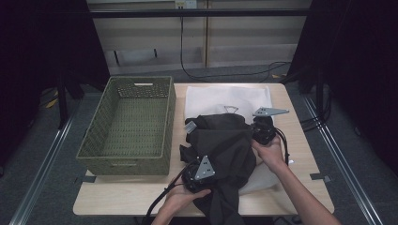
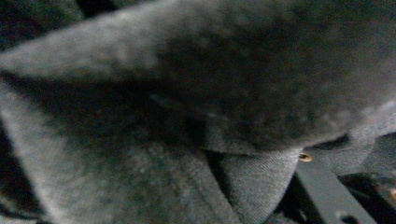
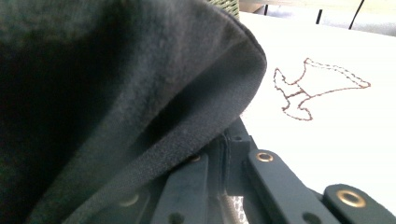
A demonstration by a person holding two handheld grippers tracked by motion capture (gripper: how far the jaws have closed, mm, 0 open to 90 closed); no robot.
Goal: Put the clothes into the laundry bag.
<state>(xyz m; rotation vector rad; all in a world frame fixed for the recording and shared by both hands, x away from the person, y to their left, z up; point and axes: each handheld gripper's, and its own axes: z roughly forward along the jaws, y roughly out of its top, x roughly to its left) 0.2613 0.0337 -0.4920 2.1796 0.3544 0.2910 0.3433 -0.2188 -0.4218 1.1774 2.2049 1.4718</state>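
While dark garment lies bunched at worktop centre, spilling over near edge, left tongs sit against its near-left part; cloth covers jaws, grip cannot be told. Right tongs clenched on garment's right hem. White cloth lies beneath, toward far edge. Green woven basket stands along left edge.

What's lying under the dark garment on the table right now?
A white cloth with a small brown stitched outline lies under the dark garment, showing beyond and beside it. Whatever sits below the garment's middle is covered.
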